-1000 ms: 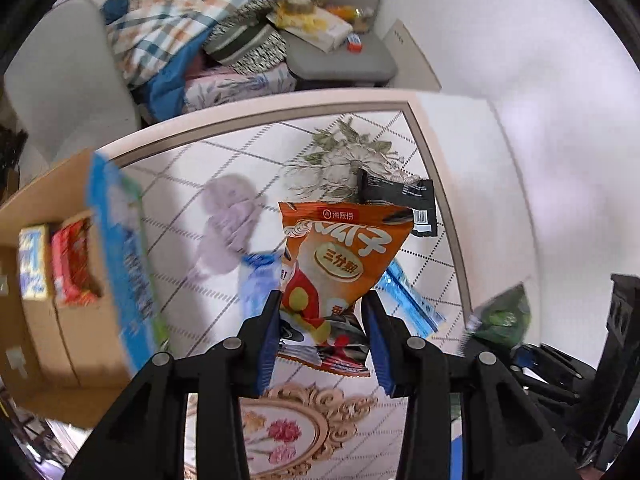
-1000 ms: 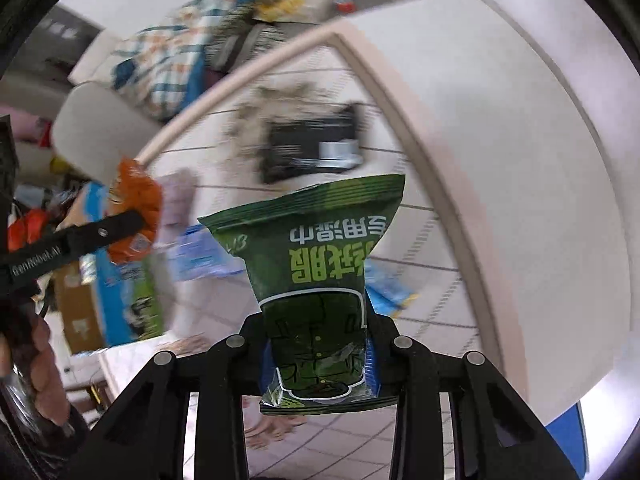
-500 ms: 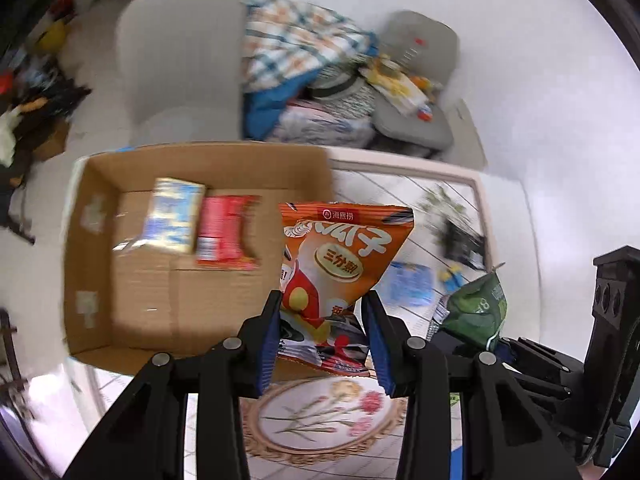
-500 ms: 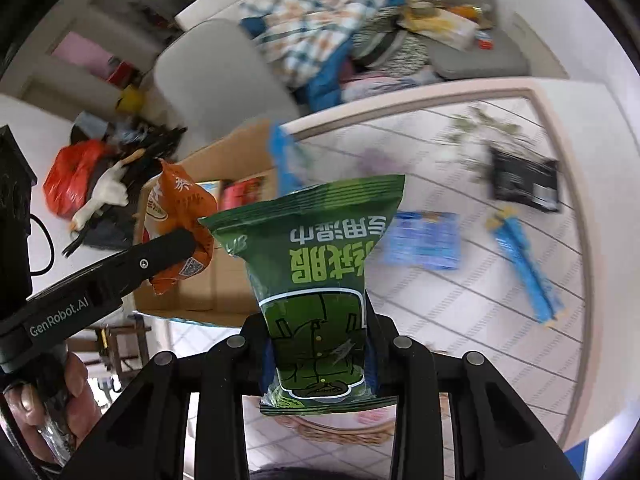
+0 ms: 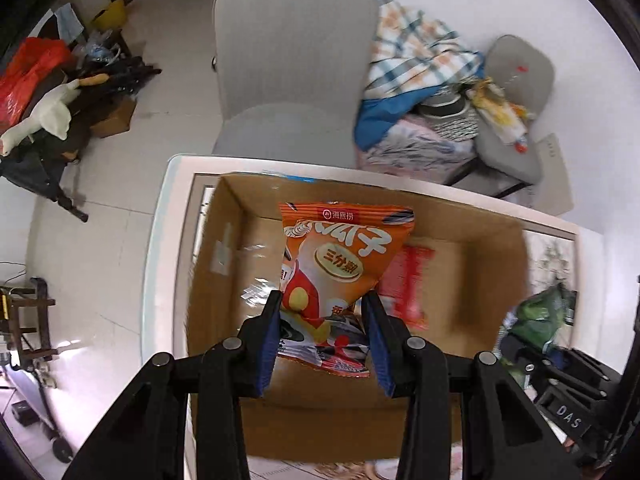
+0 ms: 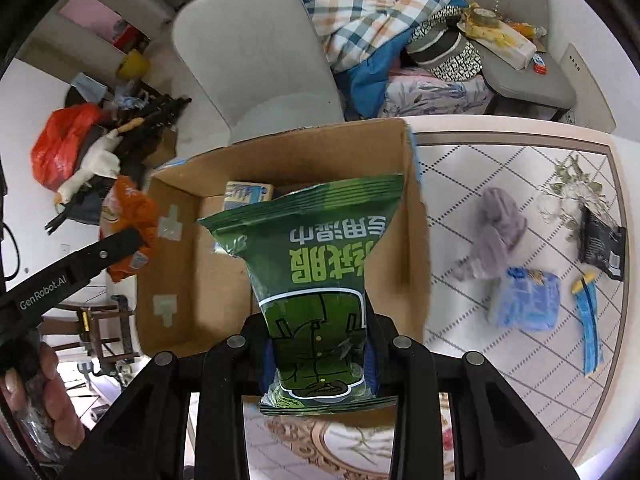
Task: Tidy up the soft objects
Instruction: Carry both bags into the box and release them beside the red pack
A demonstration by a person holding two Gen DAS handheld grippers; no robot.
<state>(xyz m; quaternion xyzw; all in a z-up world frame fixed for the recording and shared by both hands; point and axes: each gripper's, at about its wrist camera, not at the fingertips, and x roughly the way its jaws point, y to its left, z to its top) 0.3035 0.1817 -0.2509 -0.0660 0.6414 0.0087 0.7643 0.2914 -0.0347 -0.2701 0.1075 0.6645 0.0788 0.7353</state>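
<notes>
My left gripper [image 5: 323,304] is shut on an orange snack bag [image 5: 340,264] and holds it above the open cardboard box [image 5: 224,280]. A red packet [image 5: 408,280] lies inside the box. My right gripper [image 6: 316,320] is shut on a green wet-wipes pack [image 6: 312,264], held over the same box [image 6: 172,280], where a yellow-blue packet [image 6: 248,192] lies. The green pack also shows at the right of the left wrist view [image 5: 540,316]. The orange bag shows at the left of the right wrist view [image 6: 128,216].
On the tiled table [image 6: 520,160] right of the box lie a purple cloth [image 6: 500,224], a blue pack [image 6: 524,300], a blue stick packet [image 6: 588,320] and a black pouch [image 6: 600,244]. Grey chairs [image 5: 292,60] with piled laundry stand behind the table.
Both grippers have swung left with their packs, from over the tiled table to above the cardboard box. Both holds are unchanged.
</notes>
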